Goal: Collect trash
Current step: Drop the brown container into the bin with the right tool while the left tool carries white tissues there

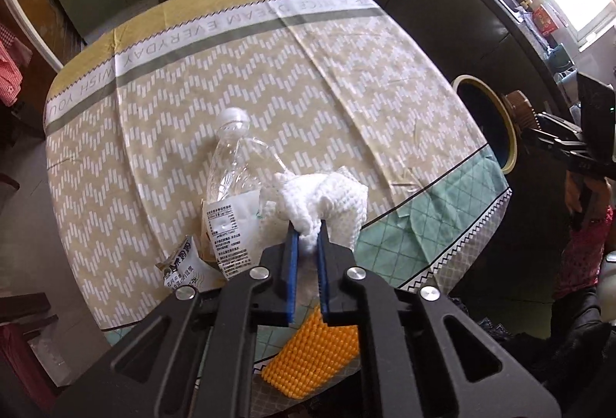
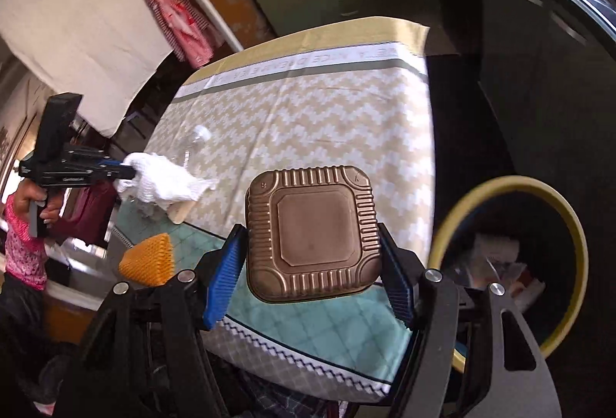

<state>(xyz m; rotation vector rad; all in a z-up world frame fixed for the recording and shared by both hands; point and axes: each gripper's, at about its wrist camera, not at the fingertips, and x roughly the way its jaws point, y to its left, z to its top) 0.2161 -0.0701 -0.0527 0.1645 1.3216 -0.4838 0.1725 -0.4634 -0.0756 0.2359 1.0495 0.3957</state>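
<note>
My left gripper (image 1: 306, 230) is shut on a crumpled white paper towel (image 1: 319, 196) and holds it above the table; it also shows in the right wrist view (image 2: 161, 177). A clear plastic bottle (image 1: 235, 156) lies on the tablecloth behind it, beside a printed wrapper (image 1: 227, 233) and a small snack packet (image 1: 181, 268). My right gripper (image 2: 312, 248) is shut on a brown ribbed foil tray (image 2: 312, 231), held in the air next to the yellow-rimmed trash bin (image 2: 577, 237), which holds paper scraps. The bin also shows in the left wrist view (image 1: 504, 133).
An orange spiky pad (image 1: 312, 360) lies at the table's near edge, also in the right wrist view (image 2: 148, 260). The patterned tablecloth (image 1: 269, 79) covers the table. Dark cabinets (image 1: 442, 2) stand behind and to the right.
</note>
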